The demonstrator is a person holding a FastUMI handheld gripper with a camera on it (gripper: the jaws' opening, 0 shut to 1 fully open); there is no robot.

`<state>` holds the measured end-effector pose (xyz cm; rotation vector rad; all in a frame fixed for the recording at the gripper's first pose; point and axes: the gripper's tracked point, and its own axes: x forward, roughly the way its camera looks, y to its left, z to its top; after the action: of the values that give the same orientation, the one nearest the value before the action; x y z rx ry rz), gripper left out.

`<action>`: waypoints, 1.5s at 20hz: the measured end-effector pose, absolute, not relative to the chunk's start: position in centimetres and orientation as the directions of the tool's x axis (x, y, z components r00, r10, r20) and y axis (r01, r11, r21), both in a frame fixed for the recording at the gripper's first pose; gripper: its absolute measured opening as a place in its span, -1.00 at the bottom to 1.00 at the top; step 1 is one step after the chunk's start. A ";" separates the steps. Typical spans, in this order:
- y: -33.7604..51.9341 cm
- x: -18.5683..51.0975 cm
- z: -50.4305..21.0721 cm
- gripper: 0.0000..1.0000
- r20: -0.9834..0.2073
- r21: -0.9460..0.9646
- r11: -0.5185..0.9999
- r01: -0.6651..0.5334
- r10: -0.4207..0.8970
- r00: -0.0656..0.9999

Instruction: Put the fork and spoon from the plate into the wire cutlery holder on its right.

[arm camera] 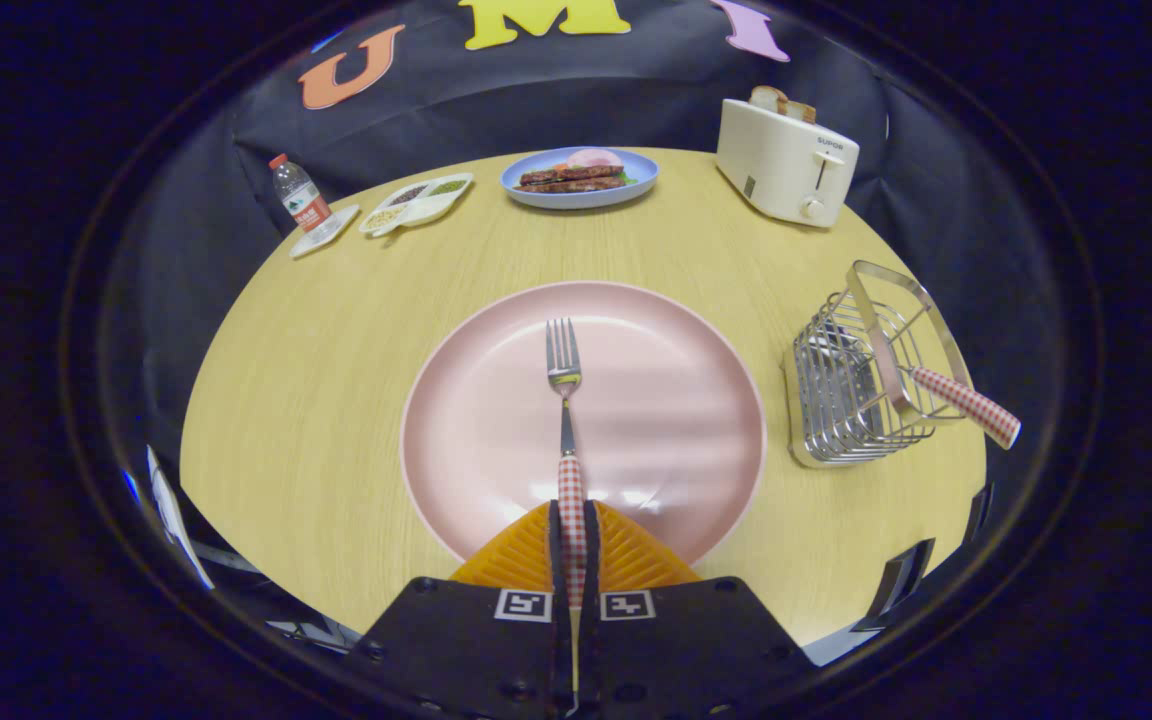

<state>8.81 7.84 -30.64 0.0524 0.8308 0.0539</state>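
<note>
Your gripper (572, 520) is pinched on the checked red-and-white handle of the steel fork (565, 400), both fingers pressing it, tines pointing to twelve o'clock over the round pink plate (496, 400). The spoon with the matching checked handle (966, 403) already leans in the silver wire cutlery holder (851, 390) at three o'clock. You're on the fork step: next, probably lift clear, swing right, and tip it into the holder beside the spoon.
</note>
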 end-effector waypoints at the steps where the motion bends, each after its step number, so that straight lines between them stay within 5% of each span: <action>1: 7.6 8.7 -30.0 -0.94 -0.737 0.076 0.997 -0.026 0.074 0.672; 14: -0.2 5.2 -15.3 -0.94 -0.798 0.165 0.986 0.004 0.131 0.588; 30: -8.6 2.8 -17.1 -0.95 -0.962 0.136 0.976 0.170 0.090 0.257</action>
<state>2.80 -8.62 -17.10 0.2298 1.3134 -0.0548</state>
